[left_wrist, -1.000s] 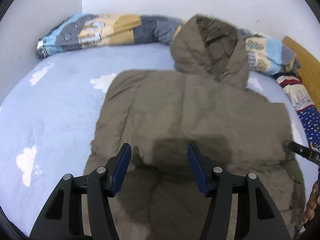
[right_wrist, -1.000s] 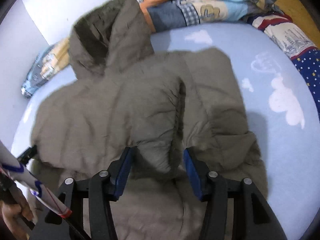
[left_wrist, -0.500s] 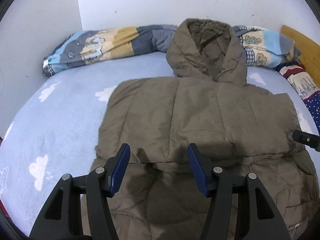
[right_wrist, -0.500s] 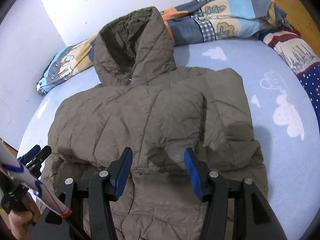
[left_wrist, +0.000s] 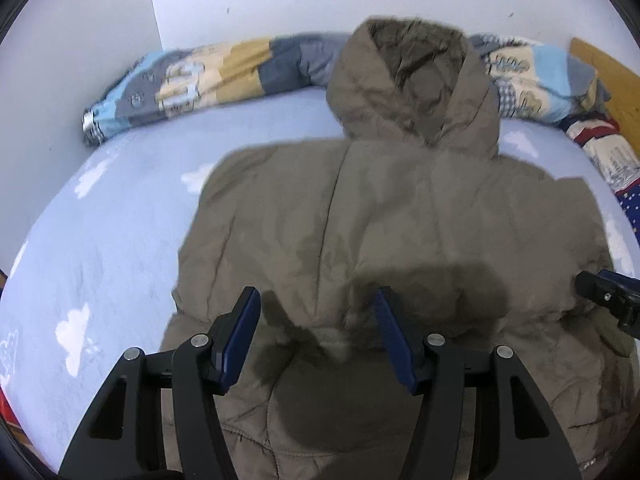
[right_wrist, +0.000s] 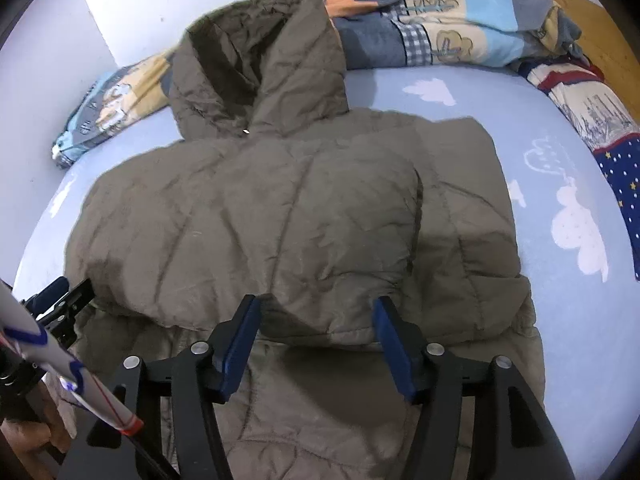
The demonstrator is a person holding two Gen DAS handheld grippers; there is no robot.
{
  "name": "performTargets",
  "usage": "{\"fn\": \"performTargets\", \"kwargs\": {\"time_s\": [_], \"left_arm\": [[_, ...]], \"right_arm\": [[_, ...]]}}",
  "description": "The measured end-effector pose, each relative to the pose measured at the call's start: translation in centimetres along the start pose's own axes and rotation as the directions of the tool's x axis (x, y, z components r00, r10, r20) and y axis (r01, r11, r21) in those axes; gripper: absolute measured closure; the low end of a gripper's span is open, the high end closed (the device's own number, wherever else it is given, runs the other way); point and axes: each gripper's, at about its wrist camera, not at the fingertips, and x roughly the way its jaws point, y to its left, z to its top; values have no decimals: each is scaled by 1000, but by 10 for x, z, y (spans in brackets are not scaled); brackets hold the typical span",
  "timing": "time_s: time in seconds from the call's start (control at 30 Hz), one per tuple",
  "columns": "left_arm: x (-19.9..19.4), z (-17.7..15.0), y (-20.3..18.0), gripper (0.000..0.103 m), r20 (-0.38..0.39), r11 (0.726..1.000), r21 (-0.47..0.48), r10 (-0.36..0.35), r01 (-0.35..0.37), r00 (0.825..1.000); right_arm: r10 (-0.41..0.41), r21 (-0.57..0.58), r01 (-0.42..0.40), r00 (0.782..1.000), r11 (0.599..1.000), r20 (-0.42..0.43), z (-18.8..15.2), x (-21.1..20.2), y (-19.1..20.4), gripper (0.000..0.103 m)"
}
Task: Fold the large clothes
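Observation:
An olive-brown padded jacket (left_wrist: 400, 220) lies spread on the bed, its hood (left_wrist: 412, 76) toward the wall. A folded-over upper layer ends in a puffy edge (right_wrist: 332, 332) across its middle. My left gripper (left_wrist: 316, 300) hovers open over that edge near the jacket's left side, pads clear of the cloth. My right gripper (right_wrist: 316, 304) hangs over the same edge further right. Its jaws are opening, with the fold's hem lying between the fingers but not pinched. Each gripper shows in the other's view: the right gripper (left_wrist: 608, 300) and the left gripper (right_wrist: 60, 296).
The bed has a light blue sheet with white clouds (right_wrist: 576, 224). A rolled patchwork quilt (left_wrist: 208, 76) lies along the white wall. A starred red, white and blue blanket (right_wrist: 600, 120) and a wooden board (right_wrist: 592, 28) are at the right. A white marked rod (right_wrist: 60, 376) crosses the lower left.
Both grippers have shifted slightly across the jacket, and its hood now sits more upright in view. The right jaws stand a little wider apart. The jacket itself lies as before.

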Motion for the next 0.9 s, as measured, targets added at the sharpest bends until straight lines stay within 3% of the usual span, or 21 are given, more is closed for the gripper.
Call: {"fn": "performTargets", "kwargs": {"time_s": [0.13, 0.27, 0.67, 0.9], "left_arm": [[-17, 4, -9, 44, 92, 998, 43, 43, -47, 995], [-23, 6, -15, 44, 136, 996, 67, 52, -62, 989], [-18, 6, -21, 44, 137, 992, 101, 63, -77, 989], [-19, 8, -21, 44, 148, 992, 102, 57, -73, 987]], "right_arm": [[26, -32, -24, 998, 999, 54, 1, -11, 12, 39], [28, -64, -26, 999, 998, 36, -1, -3, 23, 39], [-7, -79, 5, 1000, 997, -26, -3, 28, 27, 39], [-8, -86, 8, 1000, 996, -2, -2, 17, 28, 38]]}}
